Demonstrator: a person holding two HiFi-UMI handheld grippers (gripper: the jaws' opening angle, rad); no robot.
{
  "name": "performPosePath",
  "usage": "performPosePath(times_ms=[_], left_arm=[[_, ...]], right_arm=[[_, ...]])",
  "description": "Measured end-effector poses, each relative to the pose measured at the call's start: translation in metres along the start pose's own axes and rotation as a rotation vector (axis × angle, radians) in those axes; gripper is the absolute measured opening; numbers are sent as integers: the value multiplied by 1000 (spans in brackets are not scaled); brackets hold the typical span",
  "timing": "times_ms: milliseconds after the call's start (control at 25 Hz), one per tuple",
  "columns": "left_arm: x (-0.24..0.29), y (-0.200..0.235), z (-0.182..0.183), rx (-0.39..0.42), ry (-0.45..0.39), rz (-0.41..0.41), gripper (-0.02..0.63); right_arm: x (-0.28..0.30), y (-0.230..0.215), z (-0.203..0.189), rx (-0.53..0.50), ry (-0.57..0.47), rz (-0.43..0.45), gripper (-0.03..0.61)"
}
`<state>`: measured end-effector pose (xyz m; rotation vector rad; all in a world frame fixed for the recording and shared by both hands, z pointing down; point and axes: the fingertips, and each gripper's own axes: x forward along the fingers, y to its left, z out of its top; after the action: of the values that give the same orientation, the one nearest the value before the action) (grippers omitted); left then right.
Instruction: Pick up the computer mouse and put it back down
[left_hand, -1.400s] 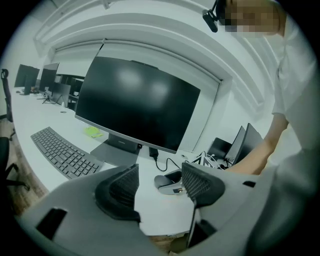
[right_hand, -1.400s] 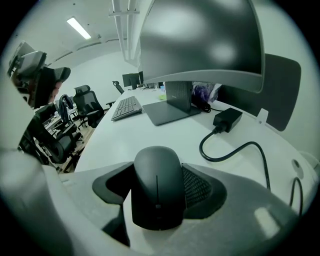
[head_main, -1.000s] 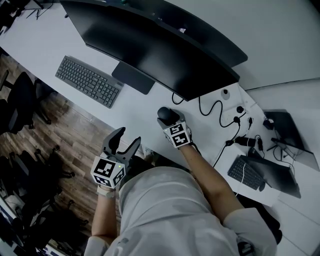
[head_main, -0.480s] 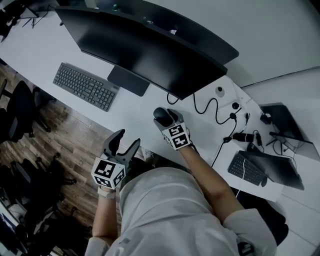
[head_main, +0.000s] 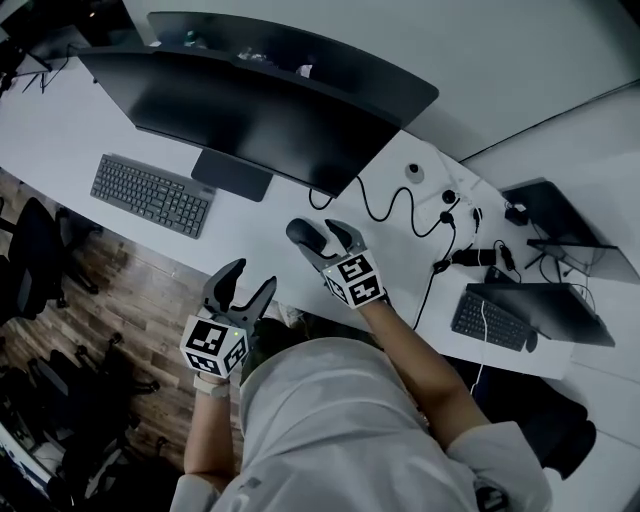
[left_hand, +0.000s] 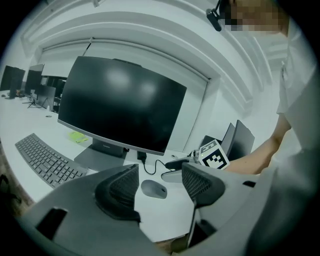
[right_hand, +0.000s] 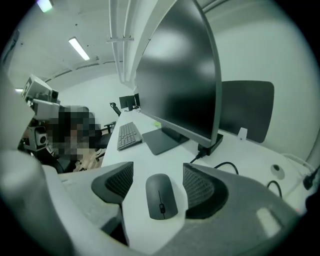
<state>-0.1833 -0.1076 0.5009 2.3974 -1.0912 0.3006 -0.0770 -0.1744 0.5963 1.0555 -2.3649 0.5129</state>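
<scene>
Now grasping nothing with the right gripper (right_hand: 158, 171): has just been opening its jaws, and holds both ribbed pads (right_hand: 118, 182) off the computer mouse (right_hand: 161, 196), with a strip of white desk (right_hand: 145, 160) showing on each side. Leaves the mouse lying flat on that desk, in front of the curved monitor (right_hand: 180, 75) and a little right of its stand (head_main: 232, 172), scroll wheel at the end away from the monitor. Looks put back down, so probably only backing away remains.

Hangs spread and empty on the left gripper (left_hand: 160, 175) too, well out from the monitor's front, near the desk's outer edge. Frames the mouse only from a distance through the gap.

Could go wrong on the way out. Risks clipping the mouse with one wide-set jaw tip if drawn back low or crooked, since straddling it from just above. Would likely skid it away from the monitor toward the desk's outer edge, with little desk to spare there, and perhaps off. Might equally shove it inward, toward the black cable (right_hand: 226, 164) looping below the monitor's right half, and snag there. Poses no evident threat to the keyboard (head_main: 150, 193), well off before the monitor's left half. Seems safest lifting straight clear before swinging back.
</scene>
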Motion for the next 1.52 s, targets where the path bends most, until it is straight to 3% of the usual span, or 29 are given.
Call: performPosePath(times_ms=[360,760,1520], left_arm=[[25,-32,13,53,6,-82,267],[53,-90,21,108,15,-188,267],[86,-202,24,200,39,-355,267]], right_arm=[[-72,-18,24,53,-121,-56,299],[-173,-37,24,64,-229,-159,276],[-329,-43,-12,108,-348,-326,239]])
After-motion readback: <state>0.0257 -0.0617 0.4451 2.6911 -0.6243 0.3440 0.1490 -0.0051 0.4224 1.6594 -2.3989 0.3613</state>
